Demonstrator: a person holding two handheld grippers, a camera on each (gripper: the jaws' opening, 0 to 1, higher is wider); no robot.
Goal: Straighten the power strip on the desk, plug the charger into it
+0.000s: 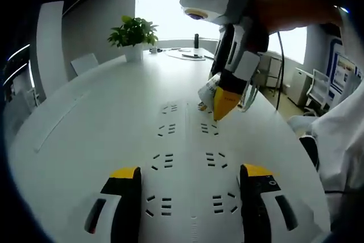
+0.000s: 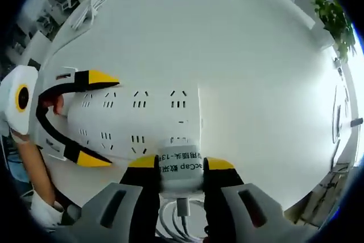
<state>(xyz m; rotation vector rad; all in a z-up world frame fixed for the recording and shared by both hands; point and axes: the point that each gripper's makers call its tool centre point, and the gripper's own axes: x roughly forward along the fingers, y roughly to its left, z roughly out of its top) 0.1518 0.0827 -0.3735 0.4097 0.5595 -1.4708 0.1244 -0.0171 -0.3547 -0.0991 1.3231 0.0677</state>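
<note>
power strip (image 1: pixel 187 163): white, two rows of sockets, lying flat on the white desk (image 1: pixel 85 118). In the left gripper view it runs straight away from the camera; in the right gripper view (image 2: pixel 136 120) it sits near the desk edge closest to the person.
left gripper (image 1: pixel 190 177): jaws spread wide, one on each long side of the strip at its near end, straddling it. Contact with the strip's sides: cannot tell. In the right gripper view (image 2: pixel 94 118) its yellow tips bracket the strip's end.
right gripper (image 2: pixel 181 166): clamped on the charger, yellow-tipped jaws on its two sides. In the left gripper view (image 1: pixel 224 103) it points down at the far part of the strip.
charger (image 2: pixel 181 172): white block with printed text, cable (image 2: pixel 179 217) leaving its back end. It sits at the strip's edge over a socket; whether the prongs are seated, cannot tell. In the left gripper view (image 1: pixel 209 92) it is just above the strip's right row.
desk, far end: potted plant (image 1: pixel 133 32), small items beside it.
desk, far corner in the right gripper view: coiled white cord (image 2: pixel 91 7).
person: hand (image 2: pixel 48 103) on the left gripper, white sleeve (image 1: pixel 341 129) at the desk's right edge.
</note>
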